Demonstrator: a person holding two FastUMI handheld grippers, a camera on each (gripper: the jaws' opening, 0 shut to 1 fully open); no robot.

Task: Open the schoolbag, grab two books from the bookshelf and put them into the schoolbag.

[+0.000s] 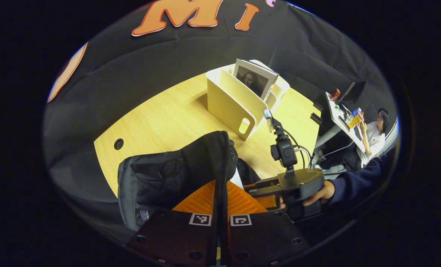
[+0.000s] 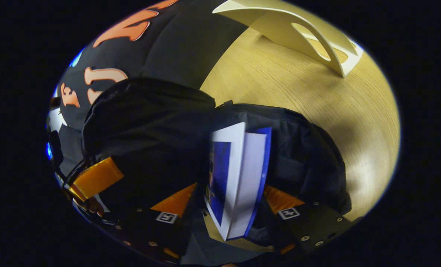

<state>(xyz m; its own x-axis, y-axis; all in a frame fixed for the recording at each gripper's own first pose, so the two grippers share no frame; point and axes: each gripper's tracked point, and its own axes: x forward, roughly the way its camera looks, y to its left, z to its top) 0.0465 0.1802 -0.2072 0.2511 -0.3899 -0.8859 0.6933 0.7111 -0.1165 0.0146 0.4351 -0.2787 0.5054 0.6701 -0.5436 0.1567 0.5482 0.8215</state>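
Note:
The black schoolbag (image 1: 161,178) stands on the wooden table (image 1: 161,122). My left gripper (image 1: 220,185) is shut on the rim of its opening and holds it up. My right gripper (image 2: 229,189) is shut on a blue and white book (image 2: 239,174), upright over the bag's open mouth (image 2: 287,148). From the left gripper view, the right gripper (image 1: 259,191) sits just right of the bag, held by a hand in a dark sleeve. The cream bookshelf (image 1: 231,104) stands farther back with a grey-covered book (image 1: 255,79) in it.
The bookshelf's handle end (image 2: 298,33) lies beyond the bag on the table (image 2: 317,96). The table has a round cable hole (image 1: 118,144) at its left. A seated person (image 1: 374,137) at a desk is far off to the right.

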